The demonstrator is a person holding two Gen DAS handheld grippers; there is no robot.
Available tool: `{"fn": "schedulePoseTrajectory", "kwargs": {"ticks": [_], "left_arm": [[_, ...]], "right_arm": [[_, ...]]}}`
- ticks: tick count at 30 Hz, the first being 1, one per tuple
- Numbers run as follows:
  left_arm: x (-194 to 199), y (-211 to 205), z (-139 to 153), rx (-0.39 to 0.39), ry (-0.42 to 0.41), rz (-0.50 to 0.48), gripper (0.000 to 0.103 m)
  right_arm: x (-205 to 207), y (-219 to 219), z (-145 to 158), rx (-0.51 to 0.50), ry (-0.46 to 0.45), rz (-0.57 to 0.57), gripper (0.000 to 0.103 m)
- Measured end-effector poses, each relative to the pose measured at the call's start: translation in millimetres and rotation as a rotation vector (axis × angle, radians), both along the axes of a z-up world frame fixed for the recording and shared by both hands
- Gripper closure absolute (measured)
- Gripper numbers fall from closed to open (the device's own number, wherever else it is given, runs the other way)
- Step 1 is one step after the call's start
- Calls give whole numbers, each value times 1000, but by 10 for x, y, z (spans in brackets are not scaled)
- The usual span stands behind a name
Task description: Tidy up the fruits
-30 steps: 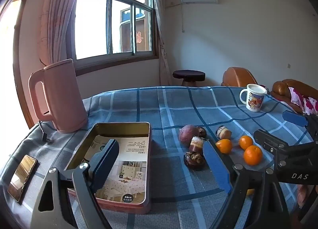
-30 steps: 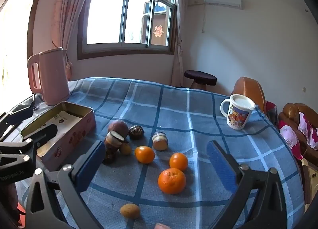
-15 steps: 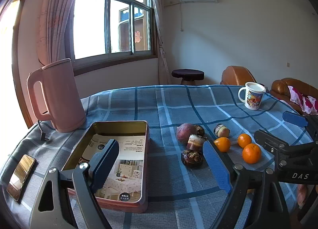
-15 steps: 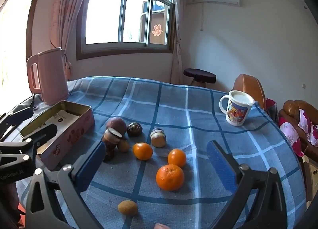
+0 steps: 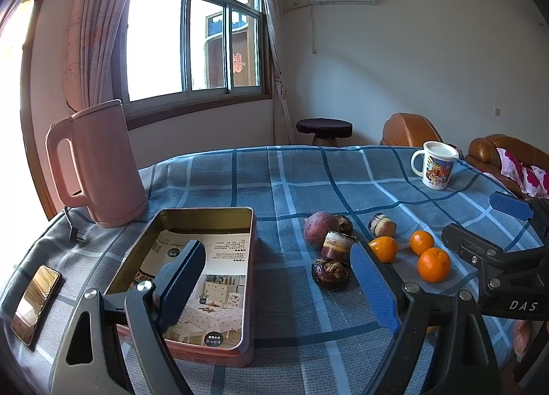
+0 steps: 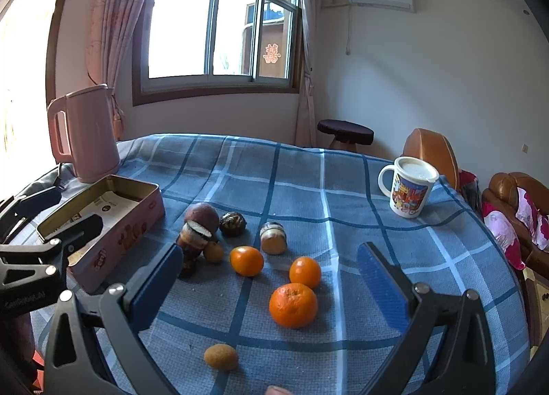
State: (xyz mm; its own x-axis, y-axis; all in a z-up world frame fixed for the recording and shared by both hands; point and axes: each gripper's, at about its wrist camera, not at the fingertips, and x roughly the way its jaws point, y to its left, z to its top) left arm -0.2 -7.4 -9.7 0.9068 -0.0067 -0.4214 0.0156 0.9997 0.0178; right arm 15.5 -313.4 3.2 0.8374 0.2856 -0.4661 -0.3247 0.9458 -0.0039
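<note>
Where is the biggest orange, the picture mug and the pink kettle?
biggest orange (image 6: 292,305): right wrist view, middle of its peel.
picture mug (image 6: 410,190): right wrist view, on its painted side.
pink kettle (image 5: 103,161): left wrist view, middle of its body.

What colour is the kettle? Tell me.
Pale pink all over, handle included. The kettle shows best in the left wrist view, standing behind the tin.

Plaid table (image 6: 308,189) w/ tin (image 5: 192,275), kettle (image 5: 99,165), mug (image 6: 408,189), phone (image 5: 36,302), oranges (image 6: 293,304).
</note>
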Motion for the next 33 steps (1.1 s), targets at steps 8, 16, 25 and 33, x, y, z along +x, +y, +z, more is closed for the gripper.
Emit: {"fn": "schedulePoseTrajectory", "kwargs": {"ticks": [8, 16, 25, 33], "left_arm": [[-3, -6, 1, 0, 0, 0, 15], [-5, -14, 0, 1, 1, -1, 15], [-26, -62, -24, 7, 6, -9, 15], [-21, -76, -22, 7, 8, -11, 15]], "right_arm": [[2, -10, -9, 3, -1, -1, 0], [-24, 6, -26, 5, 2, 1, 0], [-22, 6, -64, 13, 11, 0, 0], [-32, -8, -87, 16, 12, -1, 0]]}}
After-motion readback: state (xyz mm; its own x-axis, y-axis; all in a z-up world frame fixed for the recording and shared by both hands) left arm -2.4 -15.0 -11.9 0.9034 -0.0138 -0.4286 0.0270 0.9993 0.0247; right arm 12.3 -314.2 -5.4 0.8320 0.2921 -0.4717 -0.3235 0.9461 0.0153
